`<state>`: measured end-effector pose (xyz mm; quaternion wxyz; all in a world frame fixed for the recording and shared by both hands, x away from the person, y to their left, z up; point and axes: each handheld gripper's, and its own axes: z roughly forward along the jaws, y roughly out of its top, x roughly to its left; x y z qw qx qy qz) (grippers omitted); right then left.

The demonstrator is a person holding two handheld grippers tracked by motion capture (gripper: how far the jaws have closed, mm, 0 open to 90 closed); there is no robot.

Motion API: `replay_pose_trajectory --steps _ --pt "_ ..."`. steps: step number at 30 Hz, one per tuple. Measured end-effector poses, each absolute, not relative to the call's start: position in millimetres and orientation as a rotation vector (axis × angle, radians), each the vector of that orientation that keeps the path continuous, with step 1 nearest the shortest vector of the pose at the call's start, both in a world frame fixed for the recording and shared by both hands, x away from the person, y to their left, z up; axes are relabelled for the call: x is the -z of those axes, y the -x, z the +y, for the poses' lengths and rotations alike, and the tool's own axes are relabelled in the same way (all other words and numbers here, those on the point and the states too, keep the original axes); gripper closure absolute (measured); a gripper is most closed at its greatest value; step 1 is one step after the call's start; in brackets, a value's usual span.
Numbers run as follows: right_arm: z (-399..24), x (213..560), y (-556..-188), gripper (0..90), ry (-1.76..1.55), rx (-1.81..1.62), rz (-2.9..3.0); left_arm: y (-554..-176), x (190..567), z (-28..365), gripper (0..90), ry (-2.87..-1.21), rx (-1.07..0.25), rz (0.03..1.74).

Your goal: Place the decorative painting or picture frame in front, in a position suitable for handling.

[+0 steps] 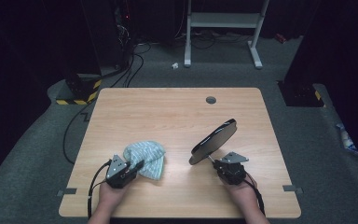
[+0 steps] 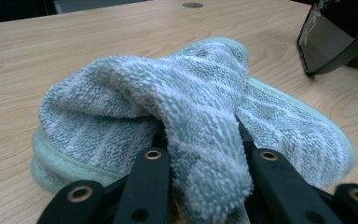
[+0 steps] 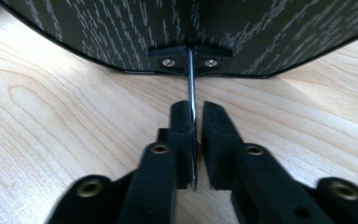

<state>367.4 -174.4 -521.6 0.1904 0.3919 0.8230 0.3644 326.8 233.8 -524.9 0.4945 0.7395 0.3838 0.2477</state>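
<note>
The wooden table (image 1: 177, 116) stands on a grey carpet (image 1: 37, 140). Behind it the room is dark. A white frame (image 1: 223, 28) stands at the back, and black cables (image 1: 130, 65) lie on the floor.

Place: a lab or recording room
Table: one bare wooden table (image 1: 177, 116) with a cable hole (image 1: 210, 100)
Floor: grey carpet (image 1: 37, 154), loose black cables (image 1: 130, 70)
Surroundings: dark curtained walls, hazard-striped base (image 1: 77, 93), white metal stand (image 1: 223, 28)
</note>
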Motion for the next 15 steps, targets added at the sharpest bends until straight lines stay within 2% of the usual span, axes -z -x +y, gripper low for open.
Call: replay_pose_trajectory --steps 5,15 --pt "-178 520 -363 71.2 -1.111 -1.049 2.317 -323 519 234 78.3 -1.746 -0.561 0.915" --pt "-180 524 -365 78.7 -1.118 -1.042 2.327 -305 456 204 78.6 -1.603 -0.555 0.734"
